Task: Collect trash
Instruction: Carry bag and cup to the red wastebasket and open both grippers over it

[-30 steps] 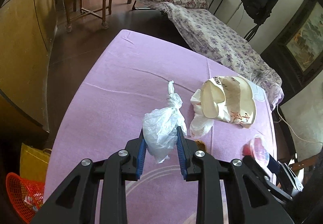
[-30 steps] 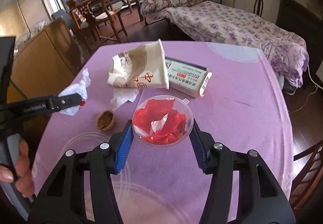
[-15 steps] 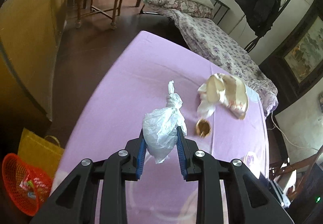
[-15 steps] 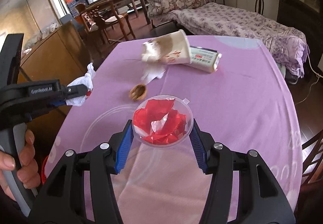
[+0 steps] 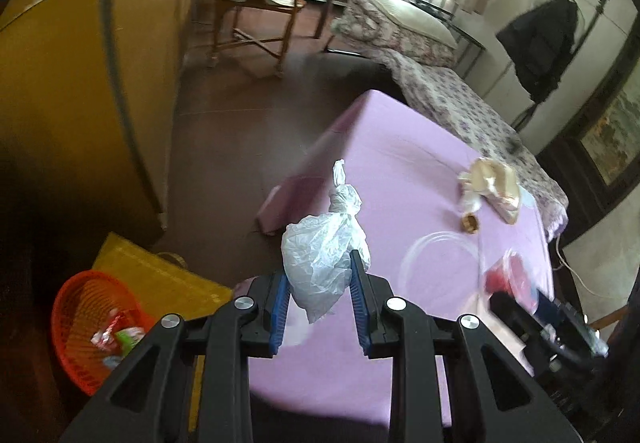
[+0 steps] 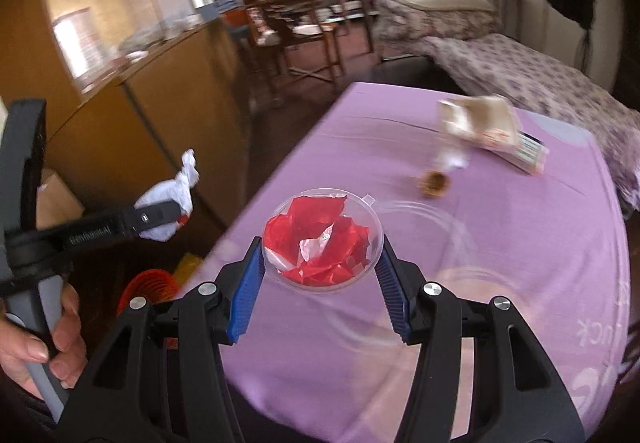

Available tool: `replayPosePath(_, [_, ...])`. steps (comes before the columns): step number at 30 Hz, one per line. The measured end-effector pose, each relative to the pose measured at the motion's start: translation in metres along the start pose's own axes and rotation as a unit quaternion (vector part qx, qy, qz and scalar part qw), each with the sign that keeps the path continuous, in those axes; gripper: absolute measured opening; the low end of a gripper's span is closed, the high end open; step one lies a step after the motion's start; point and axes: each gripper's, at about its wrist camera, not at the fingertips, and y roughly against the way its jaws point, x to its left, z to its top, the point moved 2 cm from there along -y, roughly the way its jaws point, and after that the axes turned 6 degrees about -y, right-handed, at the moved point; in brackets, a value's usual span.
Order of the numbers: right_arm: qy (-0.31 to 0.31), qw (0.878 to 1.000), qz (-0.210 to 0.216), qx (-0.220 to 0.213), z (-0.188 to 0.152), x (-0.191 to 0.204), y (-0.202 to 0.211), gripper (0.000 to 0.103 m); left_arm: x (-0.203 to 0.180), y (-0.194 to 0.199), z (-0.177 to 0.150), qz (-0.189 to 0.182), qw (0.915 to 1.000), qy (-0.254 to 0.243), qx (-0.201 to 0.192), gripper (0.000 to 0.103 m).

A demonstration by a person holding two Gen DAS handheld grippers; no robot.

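White crinkled plastic fills my left gripper [image 5: 319,297]: its blue pads are clamped on a knotted bag [image 5: 324,263], which hangs past the near-left edge of the purple table [image 5: 400,171] with its knot pointing to twelve o'clock. My right gripper [image 6: 320,283] grips a clear cup [image 6: 322,241] stuffed with red wrappers, held above the table's near-left corner. I judge this to be the carry step: both pieces are lifted and on their way to the orange basket [image 5: 86,323], which sits on the floor at eight o'clock in the left view, just beside a yellow bag [image 5: 160,279] and already holding some scraps. Next I need to bring each load over the basket's mouth, tip downward, and only then let the pads part, one gripper at a time so they don't crowd each other. On the table, a crushed paper cup [image 6: 476,121], a carton [image 6: 528,153] and a nutshell [image 6: 434,183] lie at one to two o'clock, not yet collected.
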Motion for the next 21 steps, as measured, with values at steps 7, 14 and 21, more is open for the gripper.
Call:
replayPosePath(7, [0.049,0.996,0.073,0.025,-0.002,0.081,-0.011,0.054,0.081,0.021,-0.026,0.048,0.9977,0.049,0.005,0.028])
replayPosePath(14, [0.107,0.979,0.149,0.091,-0.020,0.174,-0.036,0.054,0.171,0.023,-0.061,0.099,0.9882,0.111,0.036,0.028])
replayPosePath(21, [0.141,0.962,0.173,0.158,-0.039,0.252,-0.082,0.054,0.242,0.012,-0.097,0.145,0.9728,0.163,0.079,0.028])
